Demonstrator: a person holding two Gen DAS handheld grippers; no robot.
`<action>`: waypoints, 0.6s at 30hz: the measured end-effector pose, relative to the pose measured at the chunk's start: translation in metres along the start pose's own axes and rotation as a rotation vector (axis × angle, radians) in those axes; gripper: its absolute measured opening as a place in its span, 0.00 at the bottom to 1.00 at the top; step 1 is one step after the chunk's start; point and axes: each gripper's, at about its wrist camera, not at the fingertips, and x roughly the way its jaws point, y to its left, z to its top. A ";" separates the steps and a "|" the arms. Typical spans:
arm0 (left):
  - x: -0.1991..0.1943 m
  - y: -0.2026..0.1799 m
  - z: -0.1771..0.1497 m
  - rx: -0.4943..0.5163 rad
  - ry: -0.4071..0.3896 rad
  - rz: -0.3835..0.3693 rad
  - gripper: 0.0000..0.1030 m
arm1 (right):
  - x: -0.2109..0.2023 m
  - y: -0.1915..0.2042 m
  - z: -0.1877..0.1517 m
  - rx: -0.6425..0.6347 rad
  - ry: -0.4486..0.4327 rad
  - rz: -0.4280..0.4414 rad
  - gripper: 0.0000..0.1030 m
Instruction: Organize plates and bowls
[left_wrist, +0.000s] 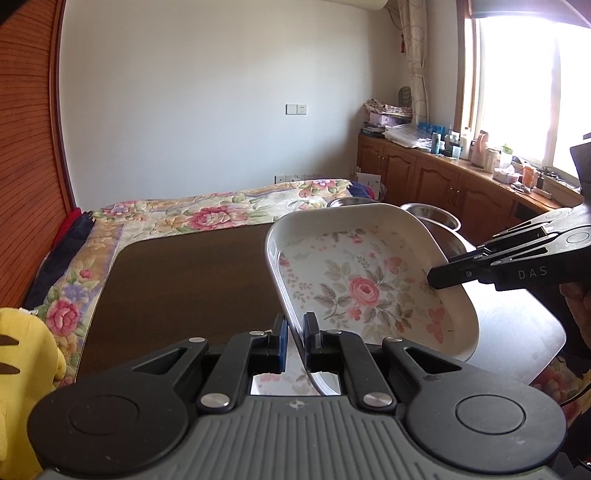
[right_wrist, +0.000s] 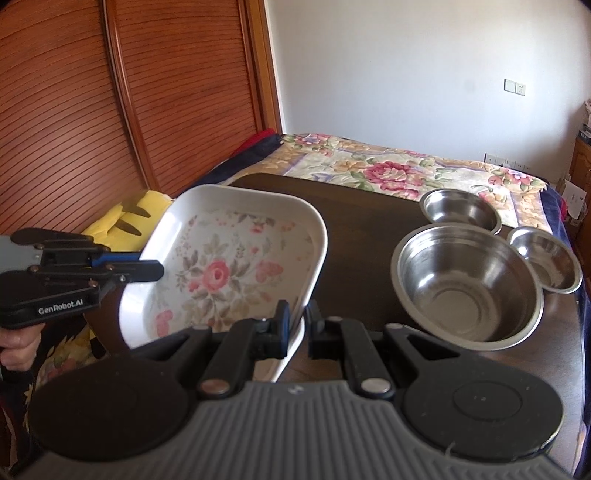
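The left gripper (left_wrist: 294, 334) is being held level, its two fingers narrowed to a slim gap with a rim pinched between the blue-lined pads (left_wrist: 282, 338). The right gripper (right_wrist: 298, 325) is being held at the opposite side, its fingers likewise drawn close about the rim. In the right wrist view, the left gripper's handle is being gripped by a hand (right_wrist: 16, 349) at the lower left edge.

We look out from each gripper, close above dark table (left_wrist: 177, 280). Left wrist view faces far window wall; right wrist view faces wardrobe and bed. We share floral dish (left_wrist: 369, 288) (right_wrist: 229, 273) and table.
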 end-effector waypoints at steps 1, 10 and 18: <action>0.001 0.002 -0.002 -0.004 0.005 0.002 0.09 | 0.002 0.001 -0.001 -0.001 0.005 0.003 0.10; 0.008 0.014 -0.018 -0.029 0.047 0.014 0.09 | 0.019 0.006 -0.010 0.010 0.042 0.019 0.10; 0.019 0.018 -0.027 -0.035 0.082 0.020 0.09 | 0.023 0.011 -0.014 0.015 0.056 0.018 0.10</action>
